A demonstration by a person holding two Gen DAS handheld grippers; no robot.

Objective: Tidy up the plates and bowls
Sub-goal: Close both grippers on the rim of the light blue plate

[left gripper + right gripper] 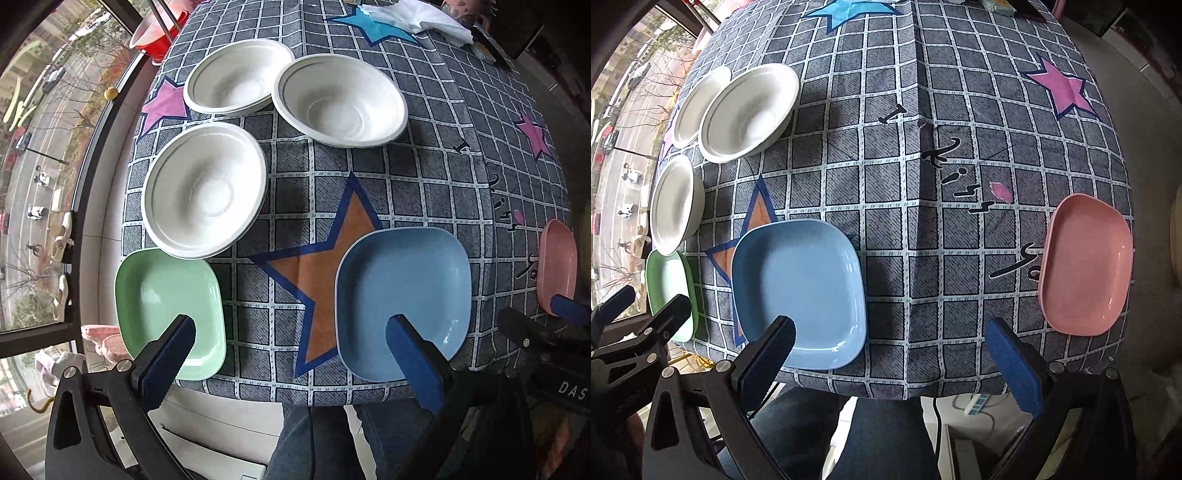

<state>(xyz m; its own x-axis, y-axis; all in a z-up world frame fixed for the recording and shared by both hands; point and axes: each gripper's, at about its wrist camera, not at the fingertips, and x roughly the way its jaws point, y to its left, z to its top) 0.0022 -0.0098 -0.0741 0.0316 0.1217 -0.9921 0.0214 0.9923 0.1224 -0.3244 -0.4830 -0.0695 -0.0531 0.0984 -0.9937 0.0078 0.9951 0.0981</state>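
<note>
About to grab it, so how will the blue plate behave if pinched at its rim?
The blue plate looks like rigid plastic, probably light. Its glossy surface may slip between claw pads. Its shallow square form seems unlikely to roll or tip.

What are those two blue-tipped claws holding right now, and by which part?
Nothing. The left gripper and right gripper are both open and empty, hanging above the near table edge; the blue plate lies untouched.

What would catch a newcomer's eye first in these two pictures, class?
Probably the three coloured plates along the table's near edge: a green plate at the left, a blue plate in the middle and a pink plate at the right. Behind the green plate sit three white bowls, clustered on the checked tablecloth with its big orange star.
</note>
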